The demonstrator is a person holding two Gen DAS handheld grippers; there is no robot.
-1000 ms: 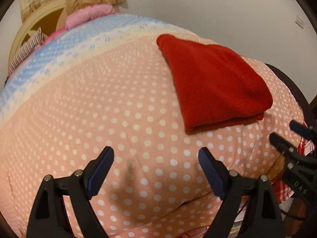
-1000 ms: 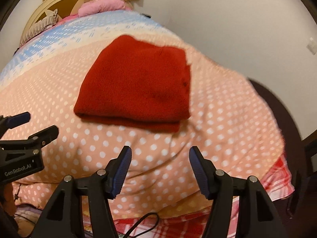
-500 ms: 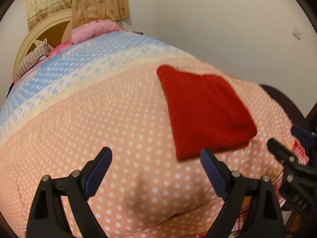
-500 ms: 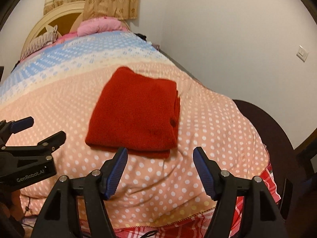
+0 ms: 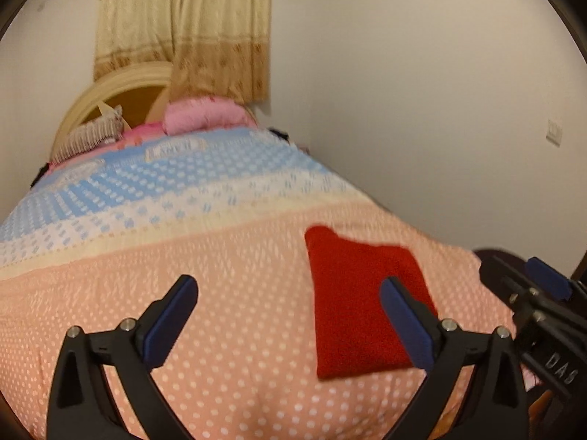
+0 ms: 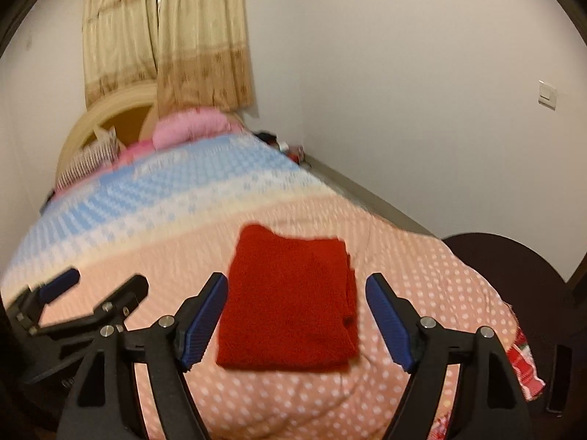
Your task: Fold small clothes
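A folded red knit garment (image 5: 356,308) lies flat on the pink dotted bedspread (image 5: 220,293), near the foot of the bed. In the right wrist view the garment (image 6: 290,304) sits as a neat rectangle between and beyond my fingers. My left gripper (image 5: 290,311) is open and empty, held above the bedspread to the garment's left. My right gripper (image 6: 295,311) is open and empty, raised above the garment's near edge. Each gripper shows in the other's view, the right one (image 5: 543,293) and the left one (image 6: 91,293).
The bed has a blue-and-white band (image 5: 146,190) further up, pink pillows (image 5: 205,117) and a cream headboard (image 5: 121,91). Curtains (image 6: 165,36) hang behind. A white wall (image 6: 403,91) runs along the right side. A dark footboard (image 6: 513,256) rises at the right.
Both grippers have lifted and drawn back from the bed, staying open. The garment looks smaller and lower in both views. The garment itself has not moved.
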